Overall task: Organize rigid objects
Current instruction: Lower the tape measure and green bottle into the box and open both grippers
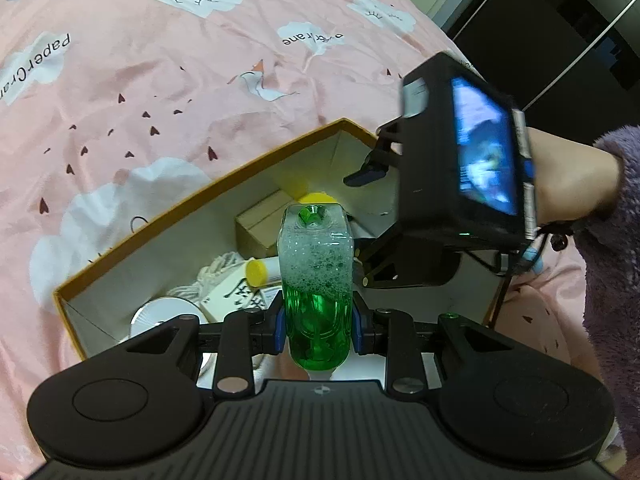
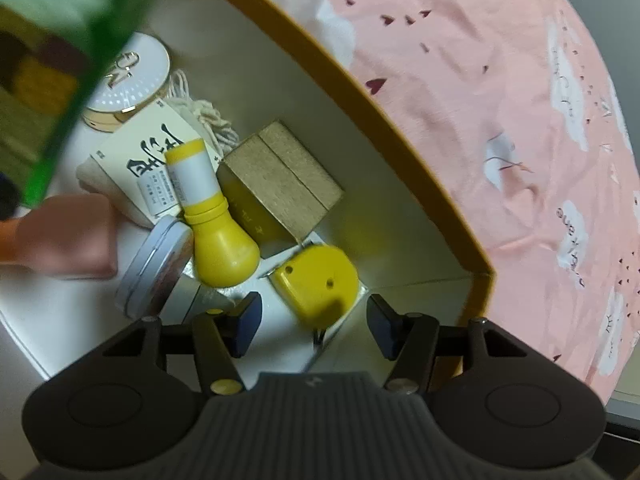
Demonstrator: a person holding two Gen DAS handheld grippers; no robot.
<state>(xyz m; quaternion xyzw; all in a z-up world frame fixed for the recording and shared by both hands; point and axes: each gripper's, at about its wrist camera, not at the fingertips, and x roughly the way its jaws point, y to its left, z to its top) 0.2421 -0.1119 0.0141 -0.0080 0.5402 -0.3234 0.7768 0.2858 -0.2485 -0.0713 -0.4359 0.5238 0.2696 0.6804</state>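
ribbed black left gripper [image 1: 319, 330], foamy green bottle [image 1: 317, 280]

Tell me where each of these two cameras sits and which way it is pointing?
Left wrist: rides on the left gripper, looking down along a clamped green bottle into the box; the right gripper and a forearm show.
Right wrist: rides on the right gripper, looking steeply into the box at a yellow block between open jaws.
Shared: box, green bottle, yellow tube, pink bedsheet.
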